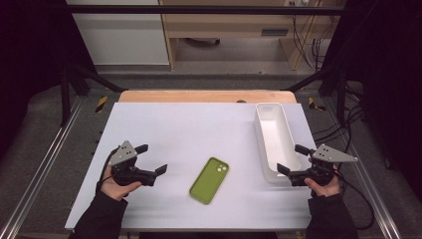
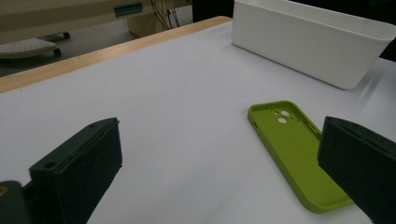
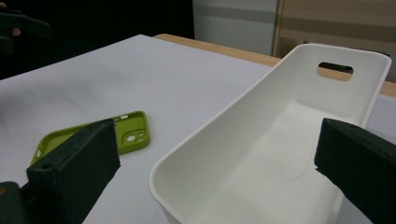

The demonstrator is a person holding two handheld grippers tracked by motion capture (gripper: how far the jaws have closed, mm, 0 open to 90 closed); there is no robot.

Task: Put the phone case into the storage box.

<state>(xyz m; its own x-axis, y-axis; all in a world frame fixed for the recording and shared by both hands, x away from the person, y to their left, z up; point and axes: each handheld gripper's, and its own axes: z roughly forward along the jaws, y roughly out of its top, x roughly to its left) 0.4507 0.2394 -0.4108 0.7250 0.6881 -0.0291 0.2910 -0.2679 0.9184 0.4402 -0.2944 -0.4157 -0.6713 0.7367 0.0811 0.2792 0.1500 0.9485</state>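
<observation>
A lime-green phone case (image 1: pixel 209 180) lies hollow side up on the white table top (image 1: pixel 189 129), a little right of centre near the front. In the left gripper view the phone case (image 2: pixel 299 154) sits ahead to the right, partly behind the right jaw. A long white bin (image 1: pixel 276 142), with nothing inside, stands at the right. My left gripper (image 1: pixel 152 159) rests open left of the case, holding nothing. My right gripper (image 1: pixel 292 159) is open at the bin's near end. Its view looks into the bin (image 3: pixel 233 121), with the case (image 3: pixel 133 128) to the left.
A wooden strip (image 1: pixel 206 96) borders the table's far edge. Metal rails (image 1: pixel 42 164) run along both sides, and cables (image 1: pixel 343 124) hang at the right. Bare white surface stretches across the table's left and far parts.
</observation>
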